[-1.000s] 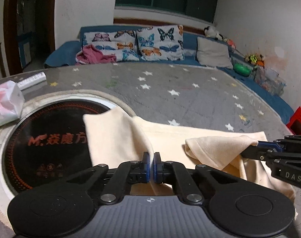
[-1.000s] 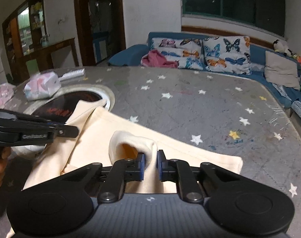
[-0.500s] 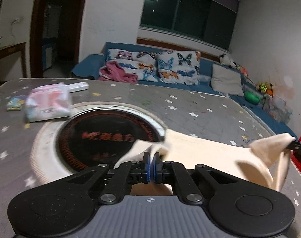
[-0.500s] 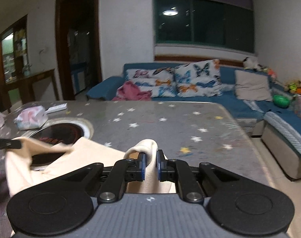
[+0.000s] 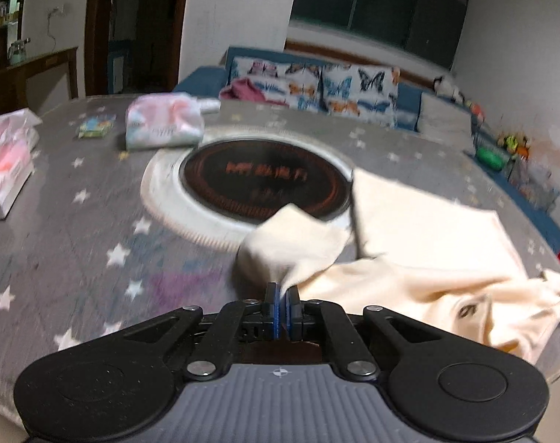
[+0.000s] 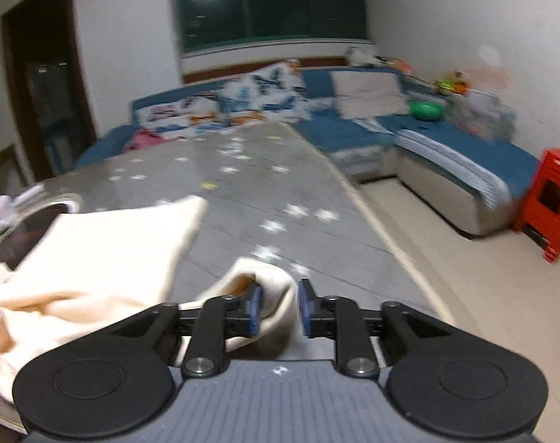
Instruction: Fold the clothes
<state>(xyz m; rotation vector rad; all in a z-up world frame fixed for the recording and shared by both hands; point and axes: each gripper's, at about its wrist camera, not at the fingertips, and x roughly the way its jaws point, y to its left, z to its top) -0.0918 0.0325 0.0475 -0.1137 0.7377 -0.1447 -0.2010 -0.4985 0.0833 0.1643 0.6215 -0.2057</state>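
Note:
A cream garment lies rumpled on the grey star-patterned table, partly over the round black cooker plate. My left gripper pinches one corner of it near the table's front edge; its jaws are just starting to part, with cloth still between the pads. In the right wrist view the garment spreads to the left. A rolled fold of it sits between the jaws of my right gripper, which are opening. The right pad stands clear of the cloth.
Tissue packs and a white box lie at the table's left. The table's right edge drops to the floor. Beyond stand a blue sofa with cushions and a red stool.
Both grippers drew the garment's corners apart and toward the table's front edge. The right jaws, shut on the fold before, have parted. The left jaws still pinch their corner.

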